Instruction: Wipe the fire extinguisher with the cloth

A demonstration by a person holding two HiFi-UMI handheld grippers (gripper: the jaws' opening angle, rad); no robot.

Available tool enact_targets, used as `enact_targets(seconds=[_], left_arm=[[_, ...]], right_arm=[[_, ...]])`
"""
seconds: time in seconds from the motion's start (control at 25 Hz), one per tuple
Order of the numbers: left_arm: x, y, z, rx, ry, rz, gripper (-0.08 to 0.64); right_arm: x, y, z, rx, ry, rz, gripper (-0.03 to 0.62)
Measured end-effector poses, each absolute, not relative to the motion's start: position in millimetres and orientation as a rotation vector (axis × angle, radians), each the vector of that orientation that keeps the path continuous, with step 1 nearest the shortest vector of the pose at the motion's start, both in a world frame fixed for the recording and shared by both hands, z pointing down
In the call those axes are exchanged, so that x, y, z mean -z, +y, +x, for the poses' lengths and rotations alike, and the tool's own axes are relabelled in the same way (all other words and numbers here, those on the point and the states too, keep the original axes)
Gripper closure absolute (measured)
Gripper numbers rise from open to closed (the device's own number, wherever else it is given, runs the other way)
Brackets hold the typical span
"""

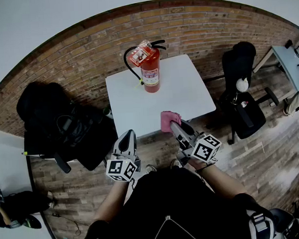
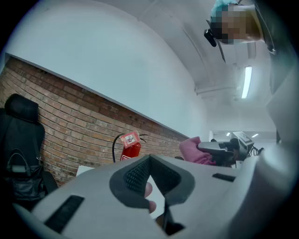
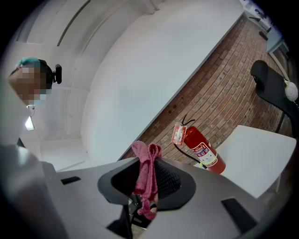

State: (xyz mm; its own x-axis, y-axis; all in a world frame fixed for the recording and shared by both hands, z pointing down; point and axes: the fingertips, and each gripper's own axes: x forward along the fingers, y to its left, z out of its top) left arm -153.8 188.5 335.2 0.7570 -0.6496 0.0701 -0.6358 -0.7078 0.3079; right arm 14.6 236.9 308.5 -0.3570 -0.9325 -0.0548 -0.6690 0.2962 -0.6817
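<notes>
On the white tabletop (image 1: 183, 96) stands one red extinguisher (image 1: 150, 71), upright near the far edge. You hold two tongs. Your right tongs (image 1: 173, 125) are pinched tight on the one pink cloth (image 1: 166, 119), at the near edge, well apart from the extinguisher. Your left tongs (image 1: 129, 134) are closed, holding nothing. Two black chairs stand beside the tabletop: a left chair (image 1: 53, 122) and a right chair (image 1: 241, 85).

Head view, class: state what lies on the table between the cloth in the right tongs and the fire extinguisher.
Nothing: the head view shows only bare table between the cloth, clamped in the right tongs, and the fire extinguisher.
</notes>
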Motion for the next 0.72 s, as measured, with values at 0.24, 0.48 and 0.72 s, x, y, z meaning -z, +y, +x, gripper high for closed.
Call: enact_targets(seconds=[0.24, 0.48, 0.72], left_arm=[[-345.8, 176.6, -166.2, 0.053, -0.986, 2.63, 0.533], [-354.8, 161.0, -175.5, 0.058, -0.961, 2.611, 0.534], [-361.4, 146.6, -179.5, 0.054, -0.899, 2.613, 0.533]], right_arm=[[-315.3, 223.7, 6.9, 0.784, 2.123, -1.474, 0.489], [-316.2, 209.6, 5.3, 0.778, 2.093, -1.549, 0.489], [-312.1, 198.7, 2.1, 0.741, 2.063, -1.617, 0.489]])
